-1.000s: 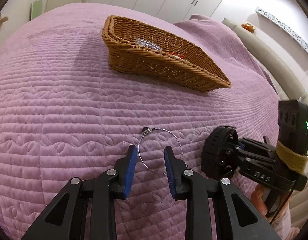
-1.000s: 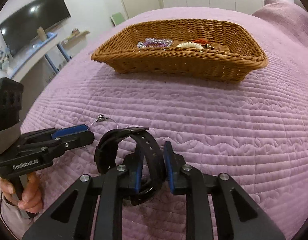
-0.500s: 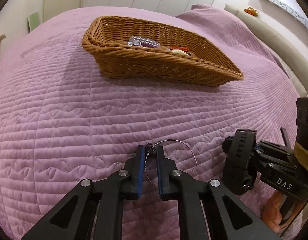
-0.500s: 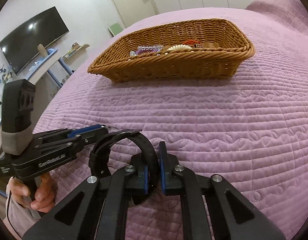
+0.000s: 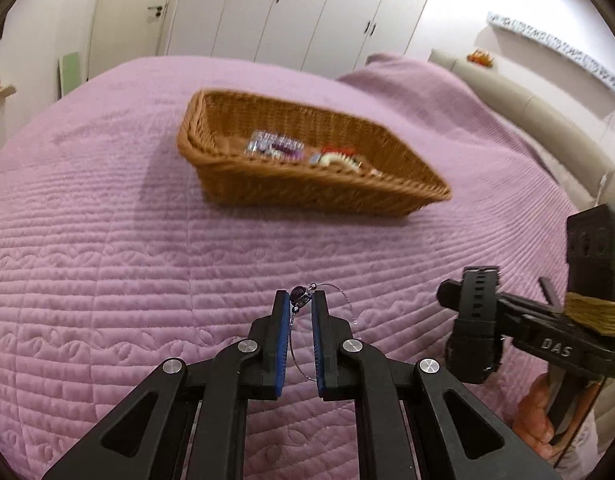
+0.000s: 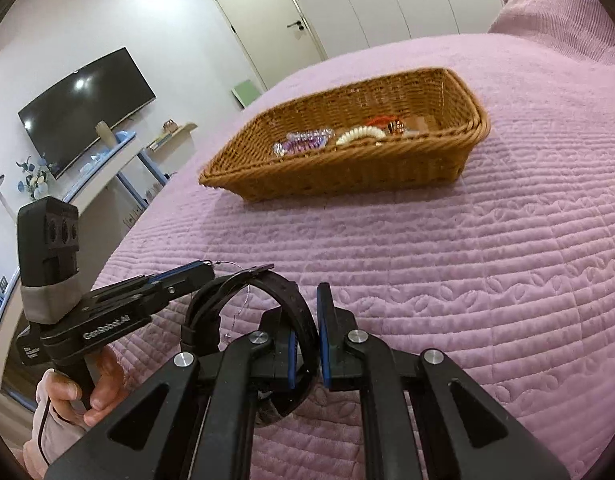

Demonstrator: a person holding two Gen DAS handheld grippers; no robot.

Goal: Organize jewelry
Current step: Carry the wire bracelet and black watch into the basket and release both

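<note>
A quilted purple bedspread is seen underfoot; white wardrobe doors at twelve o'clock, a wall-mounted television at ten o'clock.

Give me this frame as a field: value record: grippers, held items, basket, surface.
left gripper: shut on thin wire bangle with a dark bead, lifted off the bed
right gripper: shut on black watch, gripped by its strap
wicker basket: on the bedspread, ahead of both grippers
basket contents: clear purple bracelet, cream coil band, orange and gold pieces, blurred
surface: quilted purple bedspread
both items: not yet in the basket
</note>
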